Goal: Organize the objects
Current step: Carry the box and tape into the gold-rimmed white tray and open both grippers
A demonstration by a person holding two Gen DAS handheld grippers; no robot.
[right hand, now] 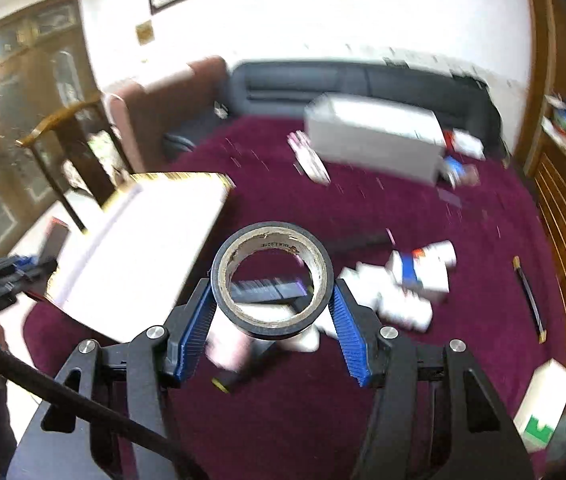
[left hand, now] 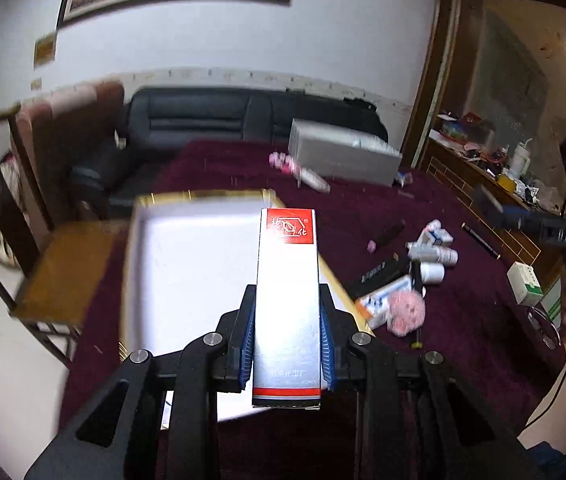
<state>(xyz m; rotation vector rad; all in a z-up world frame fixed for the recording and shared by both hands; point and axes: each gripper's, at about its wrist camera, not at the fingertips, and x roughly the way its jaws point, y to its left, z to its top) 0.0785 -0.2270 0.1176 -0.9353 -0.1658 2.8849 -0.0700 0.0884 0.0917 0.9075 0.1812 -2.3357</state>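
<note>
My left gripper [left hand: 287,300] is shut on a tall silver box with red ends [left hand: 287,280] and holds it above a white tray with a gold rim [left hand: 187,248]. My right gripper [right hand: 272,292] is shut on a roll of black tape [right hand: 271,278], held above a pile of small items on the dark red tablecloth. The tray also shows in the right wrist view [right hand: 139,240], to the left of the tape. The pile holds white bottles [left hand: 435,256], a white and blue box [right hand: 423,268] and a pink fluffy thing [left hand: 405,312].
A grey box [left hand: 343,152] stands at the table's far side, with a pink and white item [left hand: 303,172] next to it. A black pen [right hand: 529,296] lies at the right. A green and white box [right hand: 543,404] sits at the right edge. A wooden chair [left hand: 63,272] stands left of the table.
</note>
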